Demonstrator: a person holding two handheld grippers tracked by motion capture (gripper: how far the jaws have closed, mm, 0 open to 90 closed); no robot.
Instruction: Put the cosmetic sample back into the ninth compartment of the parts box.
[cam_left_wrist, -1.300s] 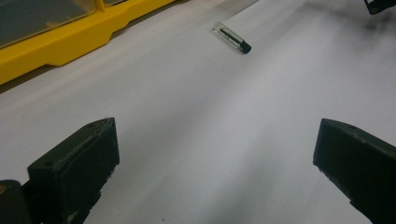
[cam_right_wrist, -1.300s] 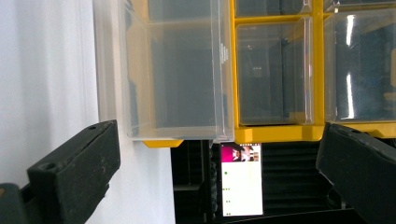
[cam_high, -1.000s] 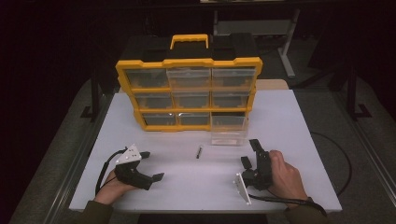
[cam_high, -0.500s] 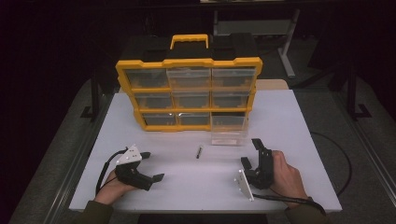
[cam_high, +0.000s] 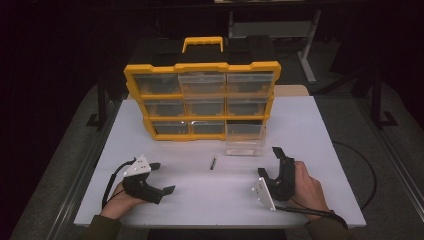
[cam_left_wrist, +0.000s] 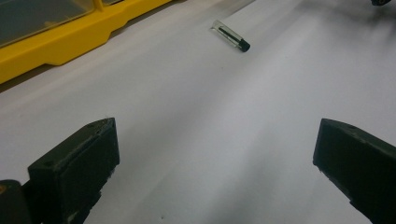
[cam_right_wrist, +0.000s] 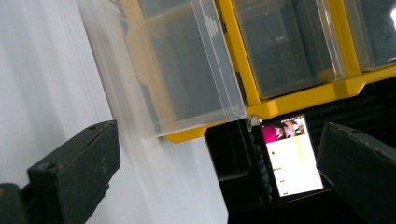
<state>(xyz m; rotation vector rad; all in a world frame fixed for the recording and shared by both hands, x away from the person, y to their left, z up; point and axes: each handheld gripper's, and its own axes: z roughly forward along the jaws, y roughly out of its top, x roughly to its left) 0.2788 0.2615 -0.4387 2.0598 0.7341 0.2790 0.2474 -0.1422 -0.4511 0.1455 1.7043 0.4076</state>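
A yellow organizer (cam_high: 202, 100) with clear drawers stands upright at the back of the white table (cam_high: 320, 130). Its bottom right drawer (cam_high: 244, 138) (cam_right_wrist: 182, 65) is pulled out toward me. A small clear tube with a black cap (cam_high: 212, 162) (cam_left_wrist: 230, 38) lies on the table in front of the organizer. My left gripper (cam_high: 162, 178) (cam_left_wrist: 215, 163) rests open at the near left, jaws wide apart, empty, pointing toward the tube. My right gripper (cam_high: 269, 162) (cam_right_wrist: 219, 168) sits open at the near right, empty, aimed at the pulled-out drawer.
A lit phone screen (cam_right_wrist: 292, 154) shows past the organizer's side in the right gripper view. Dark floor and a desk frame (cam_high: 280, 30) lie beyond the table. Bare table surface lies between my two hands.
The right gripper has shifted slightly to the right and forward. The left gripper stays where it was.
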